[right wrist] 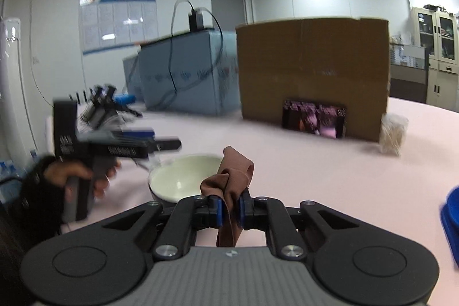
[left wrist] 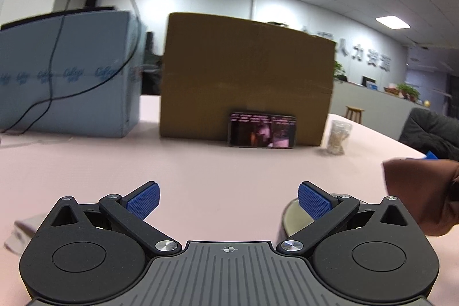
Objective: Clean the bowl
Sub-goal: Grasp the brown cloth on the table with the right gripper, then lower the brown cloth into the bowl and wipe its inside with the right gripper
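Brown cloth sits pinched between your right gripper pads, a bunched wad sticking up past the tips and a tail hanging below. Just beyond it is the white bowl, upright on the pink table, with nothing gripping it. To wipe well, I'd say you want the bunched end down inside the bowl, pressed on the inner wall, and the rim steadied first so it doesn't skate.

Your left gripper is spread wide with nothing between its blue pads; in its own view the bowl's edge peeks out just behind the right-hand finger, so it stands beside the bowl, not around it. From the right wrist view, that tool is held level by a gloved hand, near the bowl's left rim; contact is too blurred to call.

Farther back a phone leans against the cardboard box, with a pale blue box to its left.
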